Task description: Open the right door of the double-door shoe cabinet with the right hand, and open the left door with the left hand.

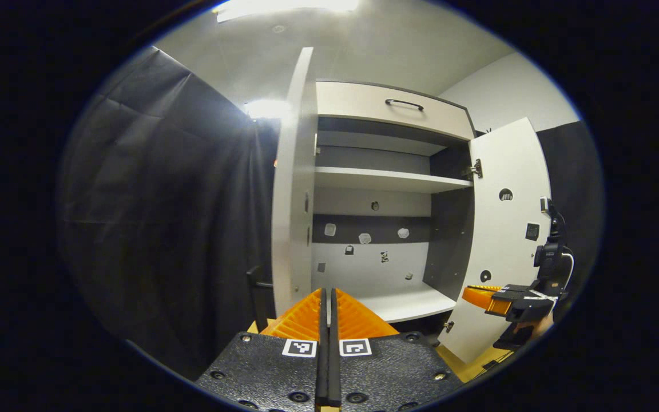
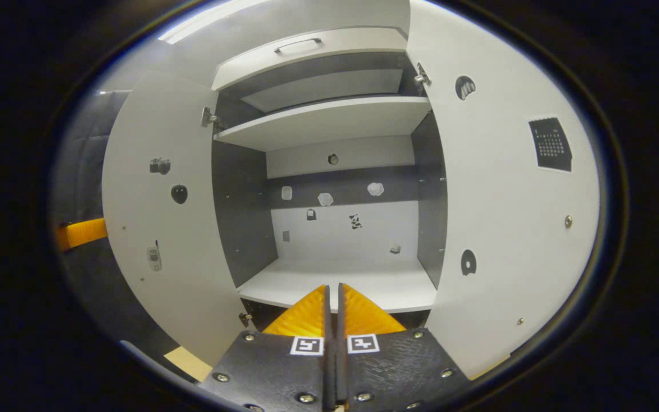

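With both doors swung wide, the shoe cabinet (image 2: 329, 229) stands open in front of the two grippers, its pale shelves and dark side walls bare apart from a scatter of small stickers on the back panel (image 2: 352, 220). Seen from the left gripper view, the left door (image 1: 292, 189) is turned almost edge-on, just beyond and slightly left of the left gripper (image 1: 328, 306), whose jaws are pressed together with nothing between them. The right door (image 1: 507, 229) hangs out at an angle on the far side of the opening, hinged at its upper corner (image 1: 474, 169), and the right gripper (image 1: 487, 297) sits low beside its outer edge, held by a hand (image 1: 535, 327) (only a little of it is visible under the device). From the right gripper view, the right gripper (image 2: 332, 309) points straight into the lower compartment (image 2: 341, 280), jaws closed flat against each other and gripping nothing, with the left door (image 2: 169, 217) fanned out on one side and the right door (image 2: 512, 189) on the other. A drawer with a dark bar handle (image 1: 404, 104) runs across the cabinet top, and black cloth (image 1: 163, 189) hangs behind the left door as the booth wall
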Demonstrator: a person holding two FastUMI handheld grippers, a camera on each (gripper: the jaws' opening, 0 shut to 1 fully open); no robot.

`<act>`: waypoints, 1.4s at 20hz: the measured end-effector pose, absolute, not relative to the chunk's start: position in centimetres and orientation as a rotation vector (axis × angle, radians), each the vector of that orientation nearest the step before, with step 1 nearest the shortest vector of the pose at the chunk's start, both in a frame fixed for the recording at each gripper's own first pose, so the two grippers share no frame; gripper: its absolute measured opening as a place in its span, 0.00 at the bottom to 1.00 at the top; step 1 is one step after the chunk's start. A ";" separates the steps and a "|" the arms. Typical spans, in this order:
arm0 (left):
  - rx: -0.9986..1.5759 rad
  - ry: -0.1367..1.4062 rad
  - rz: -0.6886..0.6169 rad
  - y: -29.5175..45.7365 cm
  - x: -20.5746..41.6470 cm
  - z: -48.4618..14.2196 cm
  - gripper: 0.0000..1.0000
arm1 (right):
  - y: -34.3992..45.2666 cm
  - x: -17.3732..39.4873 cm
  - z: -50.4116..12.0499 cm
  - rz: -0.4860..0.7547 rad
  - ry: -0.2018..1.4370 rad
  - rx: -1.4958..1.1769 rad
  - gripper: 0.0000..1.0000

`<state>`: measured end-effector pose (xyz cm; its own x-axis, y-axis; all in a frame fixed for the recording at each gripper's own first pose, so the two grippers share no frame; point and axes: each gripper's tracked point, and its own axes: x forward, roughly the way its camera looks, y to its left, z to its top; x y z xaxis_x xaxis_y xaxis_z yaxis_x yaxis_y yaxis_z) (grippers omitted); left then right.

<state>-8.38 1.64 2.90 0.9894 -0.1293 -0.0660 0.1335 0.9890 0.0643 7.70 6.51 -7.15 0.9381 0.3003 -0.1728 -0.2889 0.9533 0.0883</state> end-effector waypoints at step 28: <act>0.050 0.121 -0.280 -7.8 -3.6 -1.8 0.99 | 2.8 3.4 -0.5 0.156 0.040 0.070 0.99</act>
<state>-3.65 -7.78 -1.82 0.9540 -0.2721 -0.1258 0.2782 0.9600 0.0329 3.37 2.76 -0.49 0.9871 0.1565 -0.0347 -0.1536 0.9855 0.0726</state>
